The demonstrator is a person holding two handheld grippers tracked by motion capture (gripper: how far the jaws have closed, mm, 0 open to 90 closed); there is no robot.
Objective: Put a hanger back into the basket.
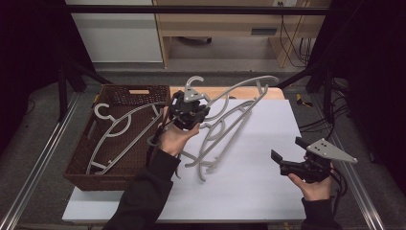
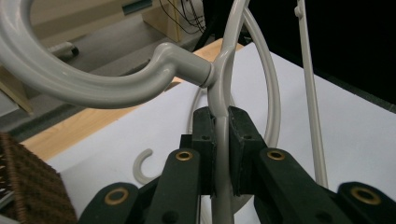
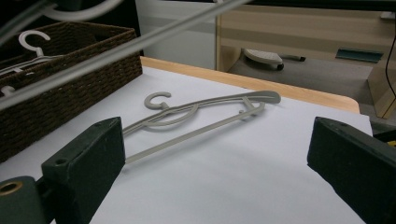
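- High view: the left gripper [image 1: 190, 111], raised over the middle of the table, has its jaws clamped on a pale grey plastic clothes hanger [image 1: 239, 88], just below the hook, so the hanger hangs clear of the table and reaches away to the far right.
- The right gripper [image 1: 287, 151] rests at the near right with its jaws spread wide apart and nothing between them.
- A second grey hanger [image 1: 225, 136] lies flat on the white table sheet [image 1: 268, 191]; a third [image 1: 119, 132] lies in the dark brown woven basket [image 1: 79, 165] at the left.
- Left gripper view: both pads press the held hanger's thin stem.
- Right gripper view: the flat hanger lies beyond the open jaws; blurred grey bars crossing the top are probably the lifted one.
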